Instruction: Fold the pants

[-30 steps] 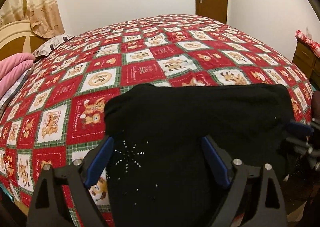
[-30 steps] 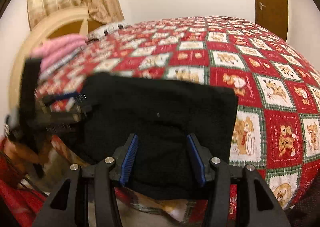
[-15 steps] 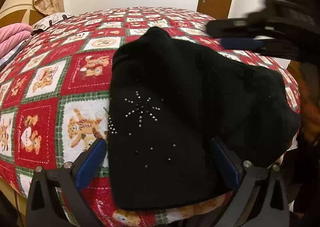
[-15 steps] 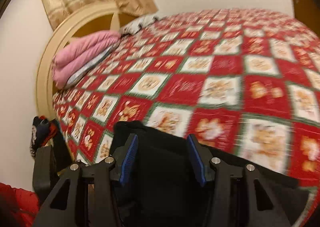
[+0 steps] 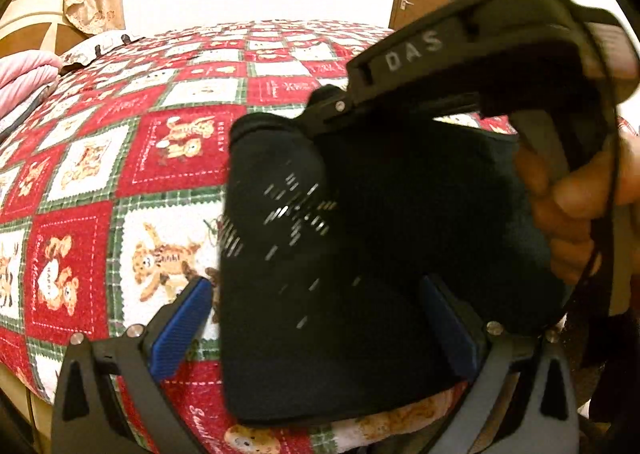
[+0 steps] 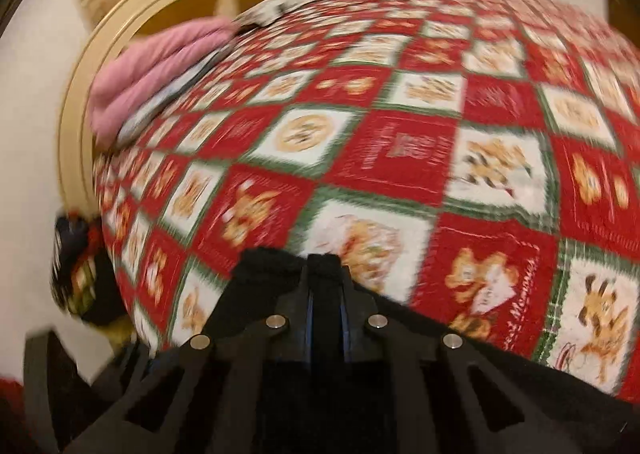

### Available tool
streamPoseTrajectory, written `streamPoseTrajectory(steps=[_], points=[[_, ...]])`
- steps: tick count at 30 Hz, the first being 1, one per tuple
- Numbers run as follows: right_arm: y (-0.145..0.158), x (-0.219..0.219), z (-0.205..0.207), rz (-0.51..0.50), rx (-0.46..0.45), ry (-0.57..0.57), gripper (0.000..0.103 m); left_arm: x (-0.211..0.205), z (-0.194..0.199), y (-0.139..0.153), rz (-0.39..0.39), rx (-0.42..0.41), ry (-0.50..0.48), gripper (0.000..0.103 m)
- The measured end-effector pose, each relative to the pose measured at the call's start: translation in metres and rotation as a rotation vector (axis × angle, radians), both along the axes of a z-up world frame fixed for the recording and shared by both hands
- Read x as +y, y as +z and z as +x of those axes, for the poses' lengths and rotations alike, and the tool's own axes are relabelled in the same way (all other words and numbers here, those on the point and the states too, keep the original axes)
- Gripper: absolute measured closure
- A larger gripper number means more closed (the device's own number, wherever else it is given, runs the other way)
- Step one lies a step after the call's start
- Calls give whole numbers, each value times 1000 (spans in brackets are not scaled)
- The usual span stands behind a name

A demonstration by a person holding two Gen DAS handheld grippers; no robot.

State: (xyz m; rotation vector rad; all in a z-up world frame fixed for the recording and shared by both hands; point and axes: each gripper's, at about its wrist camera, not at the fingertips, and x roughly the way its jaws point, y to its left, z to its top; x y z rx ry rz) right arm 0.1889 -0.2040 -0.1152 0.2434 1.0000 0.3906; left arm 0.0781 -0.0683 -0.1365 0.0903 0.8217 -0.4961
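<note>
We see the black pants [image 5: 360, 274] lying folded near the bottom edge of the bed, filling the centre and lower right of the left wrist view, on the red, white and green patchwork quilt [image 5: 132, 158].

The left gripper [image 5: 316, 326] stands wide open, with one blue pad at the garment's left edge and the other over the cloth at lower centre right; neither pad presses on it.

The right gripper [image 6: 325, 306] has just been closing. In its own view, bottom centre, a narrow ridge of black fabric is pinched between the blue pads. In the left wrist view it enters from the upper right and meets the far corner of the pants; the person's hand [image 5: 576, 214] grips its handle at right.

Handling, our judgement: soft, limp knit, light, with no stiffness, so it will sag and drag anything not supported. A thick folded edge or corner gives the surest hold. The small shiny studs [image 5: 296, 214], blurred, may snag.

Writing:
- "DAS" is raised on the right gripper's body, upper right of the left wrist view.
- Quilt squares carry script, and one bear panel reads "HAPPY"; the rest is too blurred to read.

At upper left, pink bedding [image 6: 160, 62] lies by the headboard.
</note>
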Motion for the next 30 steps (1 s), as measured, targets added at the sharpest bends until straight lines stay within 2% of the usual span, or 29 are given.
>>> streamPoseTrajectory(steps=[2, 4, 6, 8, 11, 14, 17, 19, 21, 23, 28, 30], points=[[-9, -13, 8, 79, 30, -30, 93, -1, -1, 1, 8, -5, 4, 0], [-9, -17, 12, 106, 52, -22, 92, -2, -1, 1, 10, -7, 3, 0], [1, -19, 15, 96, 49, -17, 83, -1, -1, 1, 2, -1, 2, 0], [21, -20, 14, 54, -4, -28, 81, 1, 0, 1, 5, -3, 1, 0], [52, -1, 10, 43, -91, 127, 81, 1, -1, 0, 0, -1, 0, 0], [61, 43, 5, -112, -126, 312, 81, 2, 0, 0, -4, 1, -1, 0], [43, 80, 6, -244, -70, 464, 81, 3, 0, 0, -10, 3, -2, 0], [26, 94, 11, -321, -29, 509, 81, 4, 1, -1, -12, 5, -3, 0], [16, 99, 18, -399, -14, 505, 81, 3, 1, -1, -9, 2, -4, 0], [16, 96, 24, -383, 15, 462, 88, 4, 1, -1, -10, 2, -4, 0], [10, 102, 35, -394, 43, 363, 94, 0, -3, -2, 1, -7, 2, 0], [6, 103, 44, -387, 34, 322, 100, -2, -3, -3, 9, -13, 5, 0]])
